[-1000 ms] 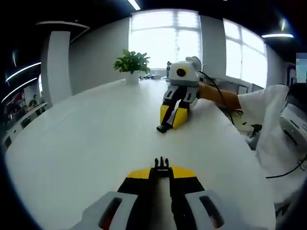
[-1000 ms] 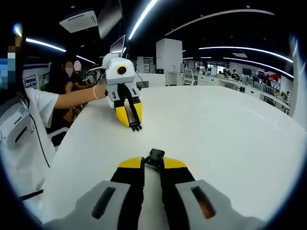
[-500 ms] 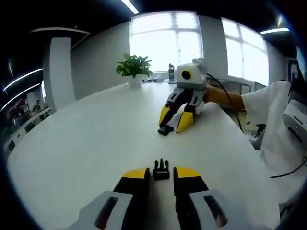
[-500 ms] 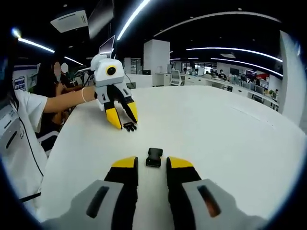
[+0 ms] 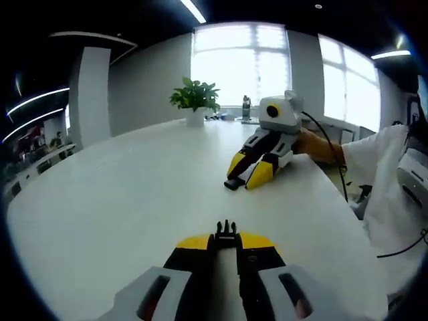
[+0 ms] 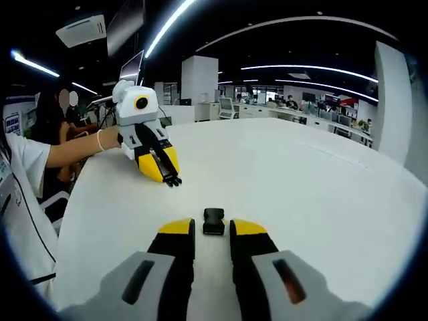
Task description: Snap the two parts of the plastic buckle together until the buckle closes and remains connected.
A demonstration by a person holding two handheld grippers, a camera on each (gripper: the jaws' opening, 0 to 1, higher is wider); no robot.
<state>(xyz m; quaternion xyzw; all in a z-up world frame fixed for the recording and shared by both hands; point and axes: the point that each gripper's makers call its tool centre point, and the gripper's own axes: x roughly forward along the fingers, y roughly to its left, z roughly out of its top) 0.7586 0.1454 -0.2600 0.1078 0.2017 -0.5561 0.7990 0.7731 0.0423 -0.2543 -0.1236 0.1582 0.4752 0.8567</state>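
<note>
Buckle, black plastic, two separate parts, both on my white table (image 5: 120,200).

Item 1: pronged part (image 5: 226,233). In the left gripper view it sits between the yellow tips of my left gripper (image 5: 226,242), prongs pointing away from the camera. The jaws are closed against its sides, so I have it clamped. In the right gripper view the same gripper (image 6: 170,178) comes in from the left with its tips down near the tabletop and a small black piece at them; the piece is too small there to make out in detail.

Item 2: socket part (image 6: 213,221). In the right gripper view it lies flat on the table just ahead of my right gripper (image 6: 212,229), level with the gap between the yellow tips. The jaws stand apart and I see a sliver of table on each side of the part, so it is released, not gripped. In the left gripper view the right gripper (image 5: 249,179) rests its tips low on the table with a dark piece (image 5: 233,182) just beside them.

The two parts lie well apart, not joined.

Surroundings: potted plant (image 5: 194,100) at the far table edge before bright windows (image 5: 241,63); a person's white sleeve (image 5: 378,157) at the right.
</note>
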